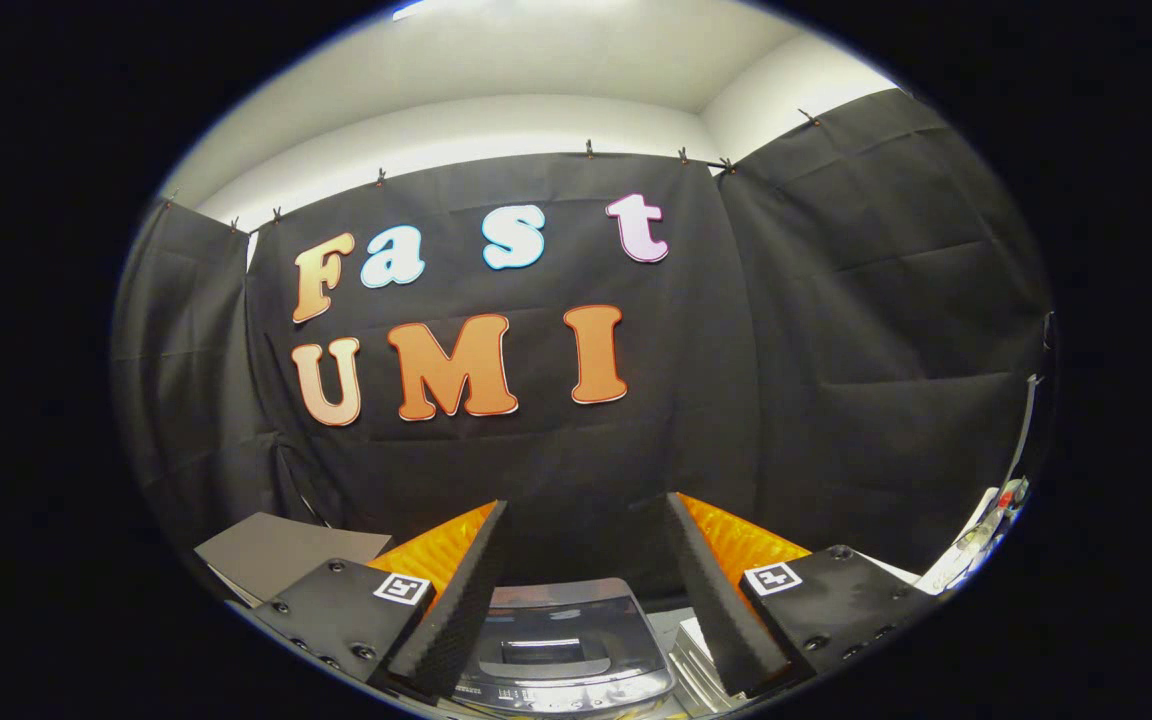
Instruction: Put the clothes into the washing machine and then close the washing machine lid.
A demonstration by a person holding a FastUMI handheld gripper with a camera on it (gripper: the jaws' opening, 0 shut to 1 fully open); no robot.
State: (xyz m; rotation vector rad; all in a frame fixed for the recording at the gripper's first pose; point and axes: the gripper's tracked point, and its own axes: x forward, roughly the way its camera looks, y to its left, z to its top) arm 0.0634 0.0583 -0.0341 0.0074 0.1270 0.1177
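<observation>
Claw wide, holding nothing; washing machine below between fingers, lid down.

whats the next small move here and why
Probably tilt the gripper down toward the washing machine. Its jaws stand open with nothing between them, aimed mostly at the black cloth wall, while the machine sits low between the jaws with its lid looking shut. No clothes can be made out yet, so finding them comes first.

Tongs: ribbed pads, square markers, screws
</observation>
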